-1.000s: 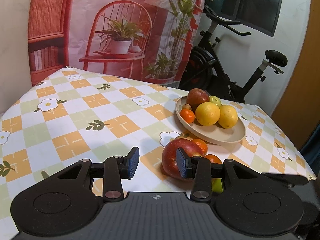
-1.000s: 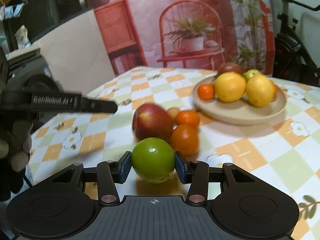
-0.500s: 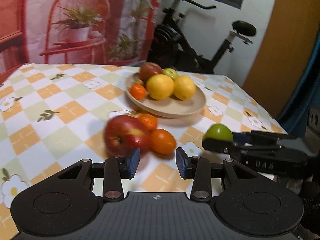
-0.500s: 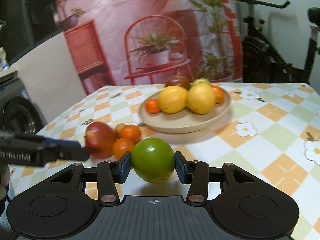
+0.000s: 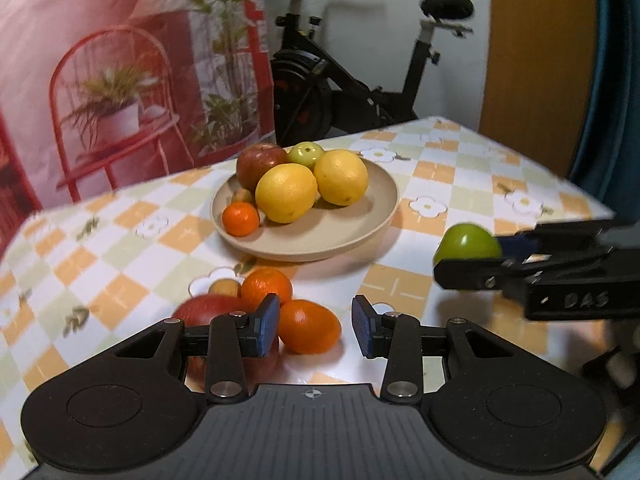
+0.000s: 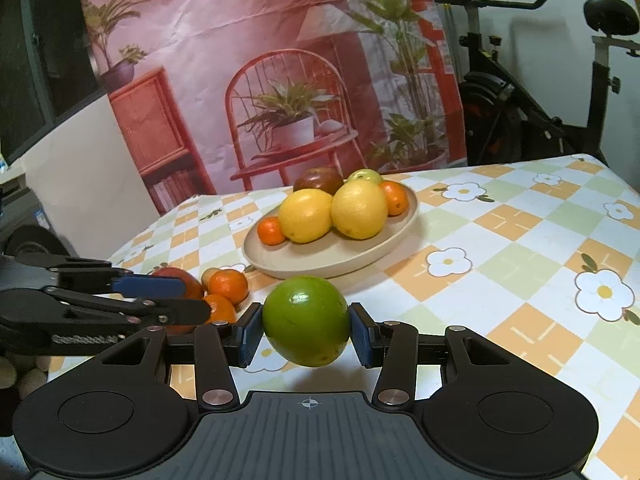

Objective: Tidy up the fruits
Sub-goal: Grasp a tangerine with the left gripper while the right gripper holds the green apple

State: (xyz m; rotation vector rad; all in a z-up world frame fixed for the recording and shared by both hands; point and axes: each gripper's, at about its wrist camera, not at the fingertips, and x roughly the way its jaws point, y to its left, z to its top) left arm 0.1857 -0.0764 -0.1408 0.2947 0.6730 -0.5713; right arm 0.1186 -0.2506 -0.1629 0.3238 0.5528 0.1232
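My right gripper (image 6: 306, 334) is shut on a green fruit (image 6: 306, 320) and holds it above the table, short of a beige plate (image 6: 384, 244). The plate holds two yellow citrus, a dark red apple, a small green fruit and small oranges. My left gripper (image 5: 315, 326) is open and empty, just above an orange (image 5: 310, 330) that lies between its jaws. A second orange (image 5: 266, 286) and a red apple (image 5: 208, 312) lie beside it on the cloth. The green fruit (image 5: 468, 242) and right gripper also show at the right in the left wrist view.
The table has a checked flower-print cloth (image 6: 520, 264). An exercise bike (image 5: 360, 80) stands behind the table's far edge. A printed backdrop (image 6: 260, 60) hangs behind. The table's right edge (image 5: 580, 184) is near the plate.
Both grippers have swung toward the plate. The right one carries the green fruit closer to it. The left one has come down over the loose orange, still open.
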